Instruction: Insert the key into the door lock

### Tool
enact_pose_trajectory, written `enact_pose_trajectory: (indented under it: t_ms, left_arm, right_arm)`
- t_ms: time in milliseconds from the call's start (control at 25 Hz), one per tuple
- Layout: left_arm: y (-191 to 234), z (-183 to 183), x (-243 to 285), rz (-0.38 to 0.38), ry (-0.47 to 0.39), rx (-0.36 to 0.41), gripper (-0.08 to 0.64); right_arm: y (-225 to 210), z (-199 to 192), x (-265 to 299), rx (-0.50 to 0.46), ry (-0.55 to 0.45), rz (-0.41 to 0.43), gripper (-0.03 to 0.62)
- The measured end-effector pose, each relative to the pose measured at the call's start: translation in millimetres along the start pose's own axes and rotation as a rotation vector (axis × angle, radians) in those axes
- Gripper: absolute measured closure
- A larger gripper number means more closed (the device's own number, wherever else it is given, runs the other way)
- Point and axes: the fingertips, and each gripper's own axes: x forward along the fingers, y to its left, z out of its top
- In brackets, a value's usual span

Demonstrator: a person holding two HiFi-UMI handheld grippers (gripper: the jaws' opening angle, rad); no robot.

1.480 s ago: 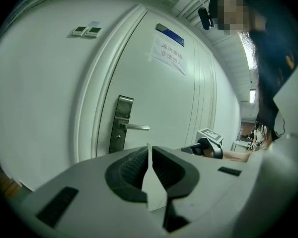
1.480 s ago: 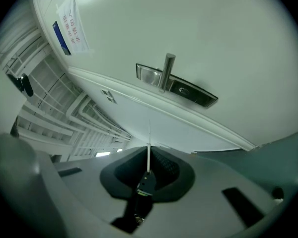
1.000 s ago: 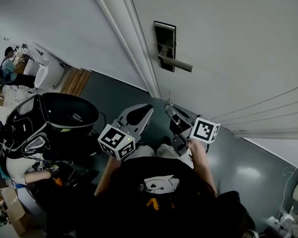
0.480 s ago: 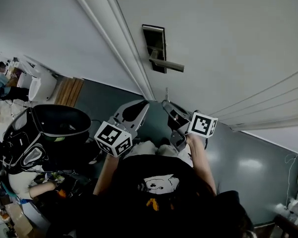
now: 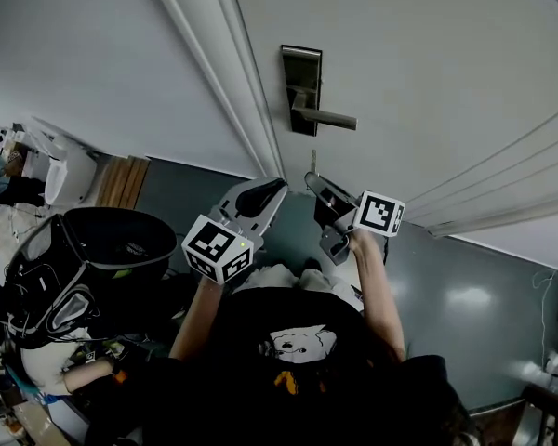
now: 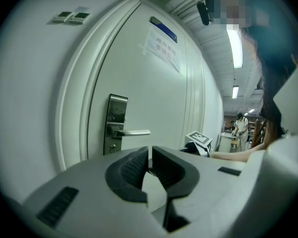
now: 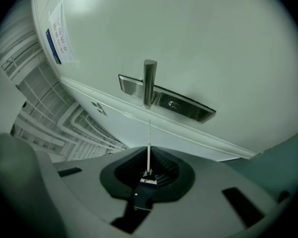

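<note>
The door (image 5: 428,54) carries a steel lock plate (image 5: 301,89) with a lever handle (image 5: 327,117). My right gripper (image 5: 314,182) sits just below the plate, shut on a thin key (image 5: 312,163) that points up at the door. In the right gripper view the key blade (image 7: 149,142) sticks out of the shut gripper (image 7: 149,170) toward the lever (image 7: 149,83), with the keyhole (image 7: 174,104) on the plate (image 7: 188,107) off to its right. My left gripper (image 5: 265,191) hangs beside it, shut and empty (image 6: 150,155), and sees the plate (image 6: 116,124).
The white door frame (image 5: 225,82) runs left of the lock. A black bag (image 5: 102,249) stands at the left on the dark floor (image 5: 465,286). A paper notice (image 6: 161,46) hangs high on the door. People stand far down the room (image 6: 240,125).
The head camera has swung about. The right gripper with the key has come a little closer to the lock plate; the left gripper rose alongside it.
</note>
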Motion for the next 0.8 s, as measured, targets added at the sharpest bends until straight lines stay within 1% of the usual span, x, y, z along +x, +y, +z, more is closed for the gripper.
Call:
enact_pose_trajectory:
  t_ms: [120, 280, 440, 560, 800]
  left_arm:
    - [-12, -2, -4, -0.019, -0.01, 0.016, 0.532]
    - [-10, -1, -10, -0.053, -0.021, 0.028, 0.532]
    - [-16, 1, -20, -0.08, -0.031, 0.047, 0.532]
    - [-14, 2, -21, -0.098, -0.036, 0.058, 0.532]
    - [4, -2, -17, -0.13, -0.023, 0.06, 0.532]
  right_arm:
    - [-5, -2, -4, -0.005, -0.011, -0.015, 0.572]
    - [-15, 5, 9, 0.004, -0.034, -0.04, 0.572]
    - [-17, 9, 19, 0.051, -0.066, -0.014, 0.571]
    - [-23, 16, 26, 0.07, -0.089, -0.017, 0.572]
    - [-36, 40, 51, 0.178, -0.151, 0.036, 0.572]
